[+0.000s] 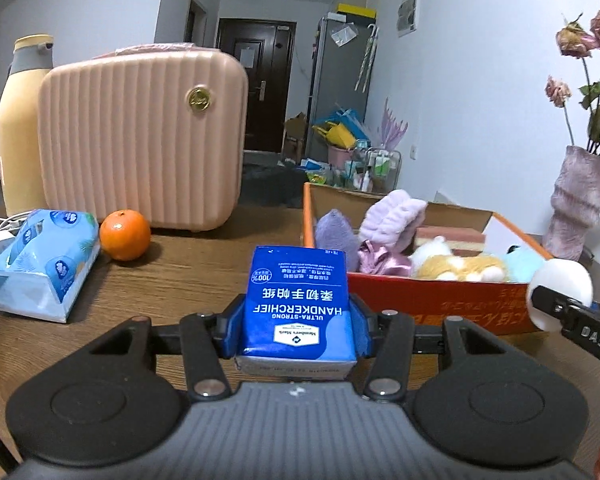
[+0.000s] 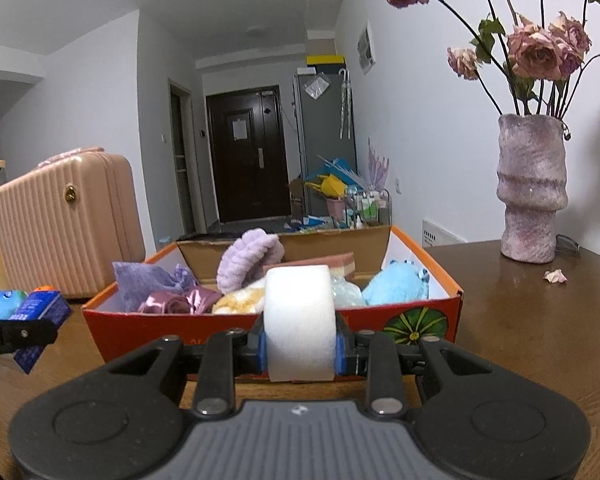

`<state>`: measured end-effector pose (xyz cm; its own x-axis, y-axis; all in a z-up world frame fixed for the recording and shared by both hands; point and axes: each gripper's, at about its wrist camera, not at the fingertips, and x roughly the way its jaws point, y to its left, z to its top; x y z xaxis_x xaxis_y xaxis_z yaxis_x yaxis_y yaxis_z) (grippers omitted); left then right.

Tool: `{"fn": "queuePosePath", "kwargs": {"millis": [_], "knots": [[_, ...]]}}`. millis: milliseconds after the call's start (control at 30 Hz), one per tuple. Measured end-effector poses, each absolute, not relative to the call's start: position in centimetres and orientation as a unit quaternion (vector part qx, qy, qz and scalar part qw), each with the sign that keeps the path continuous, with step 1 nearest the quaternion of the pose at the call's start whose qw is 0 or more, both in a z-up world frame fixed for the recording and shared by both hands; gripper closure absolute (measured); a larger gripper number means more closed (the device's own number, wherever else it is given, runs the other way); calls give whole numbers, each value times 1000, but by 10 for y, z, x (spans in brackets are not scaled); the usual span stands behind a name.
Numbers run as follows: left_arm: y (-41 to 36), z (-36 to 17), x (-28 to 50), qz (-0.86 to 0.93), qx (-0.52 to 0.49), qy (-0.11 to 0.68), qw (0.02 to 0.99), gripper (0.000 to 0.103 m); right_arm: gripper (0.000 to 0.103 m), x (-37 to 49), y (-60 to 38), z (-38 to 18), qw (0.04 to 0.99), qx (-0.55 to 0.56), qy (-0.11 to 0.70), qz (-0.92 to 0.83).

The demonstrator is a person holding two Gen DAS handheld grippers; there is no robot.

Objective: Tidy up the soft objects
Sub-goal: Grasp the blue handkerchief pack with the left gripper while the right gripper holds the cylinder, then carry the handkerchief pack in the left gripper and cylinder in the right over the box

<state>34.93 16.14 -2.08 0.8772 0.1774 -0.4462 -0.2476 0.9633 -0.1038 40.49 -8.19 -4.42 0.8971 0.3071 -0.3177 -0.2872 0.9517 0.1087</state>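
Observation:
My left gripper (image 1: 298, 320) is shut on a blue handkerchief tissue pack (image 1: 298, 300), held above the wooden table, just left of the orange cardboard box (image 1: 432, 300). My right gripper (image 2: 300, 350) is shut on a white foam piece (image 2: 300, 320), right in front of the same box (image 2: 452, 296). The box holds soft items: a lilac fluffy band (image 2: 248, 258), a purple pouch (image 2: 140, 284), a pink satin scrunchie (image 2: 176, 302), a yellow-white plush (image 1: 460, 266) and a light blue plush (image 2: 396, 284). The left gripper with its pack (image 2: 36, 314) shows at the left edge of the right wrist view.
A pink ribbed case (image 1: 140, 140) and a cream bottle (image 1: 20, 120) stand at the back left. An orange (image 1: 125, 234) and a blue tissue pack (image 1: 40, 260) lie beside them. A purple vase with dried roses (image 2: 530, 188) stands at the right, with petal scraps (image 2: 555, 276) near it.

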Motion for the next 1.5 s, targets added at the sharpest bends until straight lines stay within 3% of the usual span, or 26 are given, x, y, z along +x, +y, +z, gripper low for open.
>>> {"fn": "queuePosePath", "kwargs": {"millis": [1500], "knots": [[77,-10,428,89,-86,174,977,51,74,465,-94,-37,981,10,108,159]]}}
